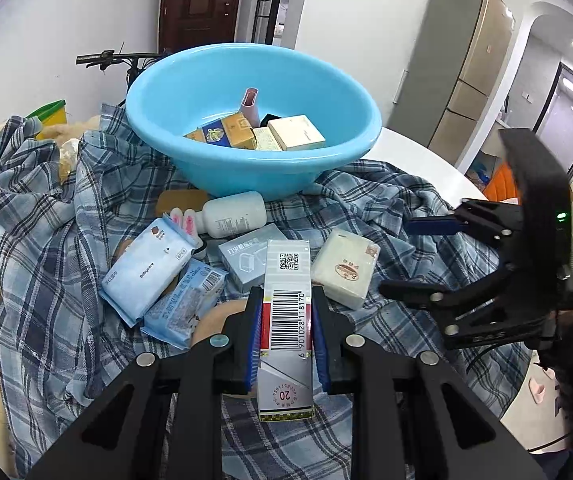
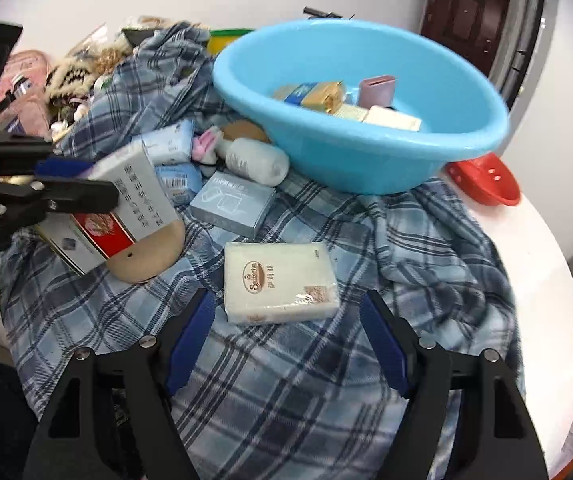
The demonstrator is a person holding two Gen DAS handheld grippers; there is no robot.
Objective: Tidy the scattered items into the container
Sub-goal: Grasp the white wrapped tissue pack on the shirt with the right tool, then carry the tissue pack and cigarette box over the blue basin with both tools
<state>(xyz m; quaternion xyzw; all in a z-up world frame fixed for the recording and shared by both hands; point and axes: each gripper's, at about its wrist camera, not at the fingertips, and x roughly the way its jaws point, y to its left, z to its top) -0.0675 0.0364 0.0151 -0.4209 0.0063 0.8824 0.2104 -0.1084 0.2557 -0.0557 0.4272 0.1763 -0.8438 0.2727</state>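
Note:
My left gripper [image 1: 286, 312] is shut on a white and red barcoded carton [image 1: 286, 304], held above the plaid cloth; the right wrist view shows that gripper [image 2: 86, 184] and the carton [image 2: 134, 196] at the left. The light blue basin [image 1: 246, 168] [image 2: 346, 160] stands beyond and holds several small boxes. My right gripper [image 2: 288, 298] is open, its blue pads on either side of the near end of a white tissue pack [image 2: 278, 280] [image 1: 346, 268] without touching it. From the left wrist that gripper [image 1: 410, 260] shows at the right.
On the plaid cloth [image 2: 366, 360] lie a grey box [image 2: 232, 204], a white bottle [image 2: 254, 160], blue wipe packs [image 1: 146, 272] and a tan wooden piece [image 2: 146, 256]. A red bowl [image 2: 486, 180] sits behind the basin. The white table edge [image 2: 534, 280] curves at the right.

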